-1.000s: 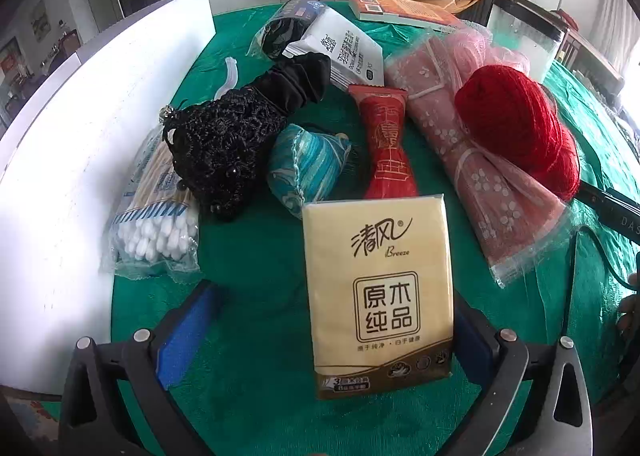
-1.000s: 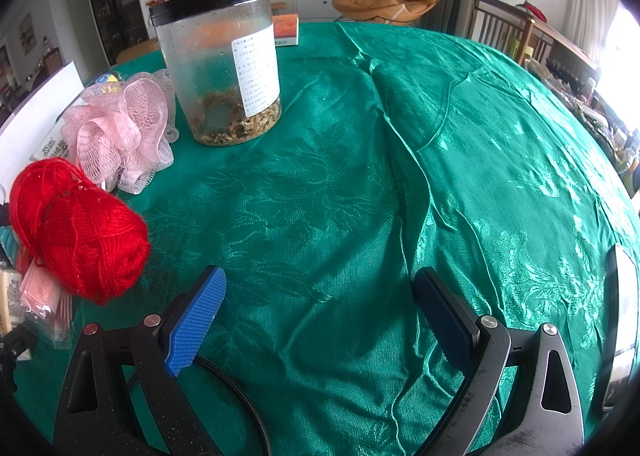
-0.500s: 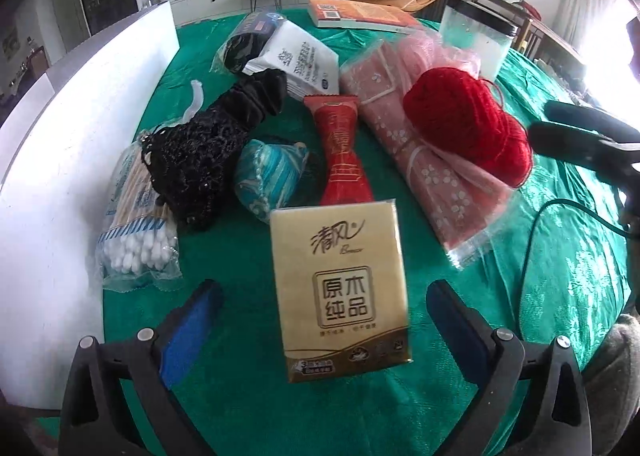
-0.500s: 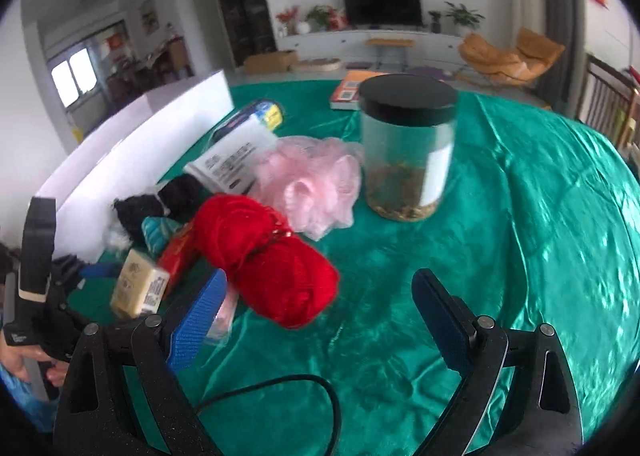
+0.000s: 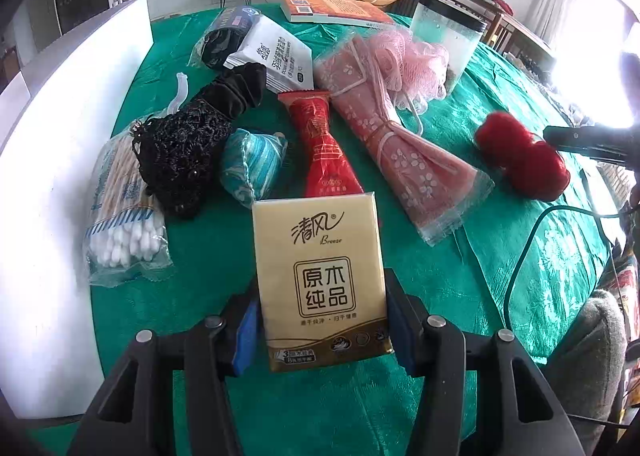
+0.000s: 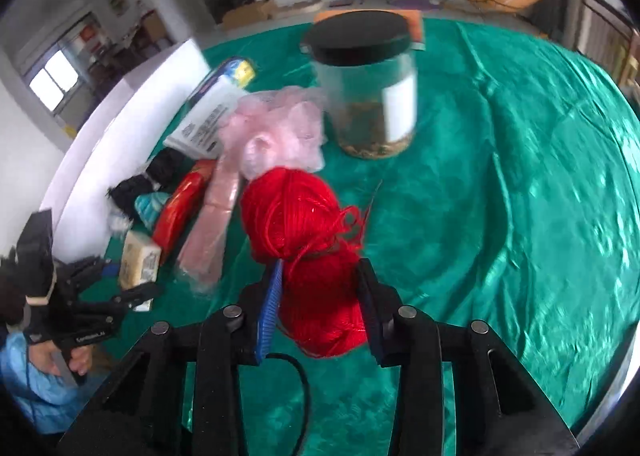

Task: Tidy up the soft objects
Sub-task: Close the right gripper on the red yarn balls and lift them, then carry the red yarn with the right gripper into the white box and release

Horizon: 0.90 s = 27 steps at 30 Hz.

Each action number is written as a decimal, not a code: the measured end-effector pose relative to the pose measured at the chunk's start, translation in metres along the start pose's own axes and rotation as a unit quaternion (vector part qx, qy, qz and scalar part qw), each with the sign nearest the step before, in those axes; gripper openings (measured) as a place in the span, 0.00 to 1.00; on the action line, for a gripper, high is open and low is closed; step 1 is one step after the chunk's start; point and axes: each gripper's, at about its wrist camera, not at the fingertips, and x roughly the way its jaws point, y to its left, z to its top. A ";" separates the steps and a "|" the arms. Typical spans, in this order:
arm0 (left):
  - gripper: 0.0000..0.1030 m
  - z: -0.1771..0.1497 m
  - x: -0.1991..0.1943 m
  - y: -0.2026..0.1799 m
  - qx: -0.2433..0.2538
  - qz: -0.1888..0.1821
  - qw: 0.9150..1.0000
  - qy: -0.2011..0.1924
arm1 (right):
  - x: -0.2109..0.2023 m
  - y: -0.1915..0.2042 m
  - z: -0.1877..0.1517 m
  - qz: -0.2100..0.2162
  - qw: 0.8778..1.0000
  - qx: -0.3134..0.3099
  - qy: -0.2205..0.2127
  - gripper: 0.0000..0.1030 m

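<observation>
The tissue pack (image 5: 322, 284) stands upright on the green tablecloth (image 5: 500, 268), gripped at both sides by the left gripper (image 5: 320, 330), whose jaws have just been closing and now press its lower edges. From the pack, a red packet (image 5: 324, 144) lies at twelve o'clock, a teal pouch (image 5: 252, 164) at eleven, a black lace bag (image 5: 180, 152) and a bag of cotton swabs (image 5: 122, 208) toward ten, and a pink wrapped cloth (image 5: 404, 148) at one. The red yarn ball (image 6: 308, 240) is pinched between the pads of the right gripper (image 6: 318, 308), its jaws likewise just closed in. Beyond the yarn, at twelve o'clock, stands a clear jar (image 6: 368, 88) with a black lid; a pink mesh sponge (image 6: 276, 128) sits at eleven.
</observation>
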 end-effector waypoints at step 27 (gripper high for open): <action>0.51 0.024 -0.038 0.004 -0.001 0.001 1.000 -0.016 | 0.016 -0.063 0.052 -0.129 0.991 0.019 0.022 0.45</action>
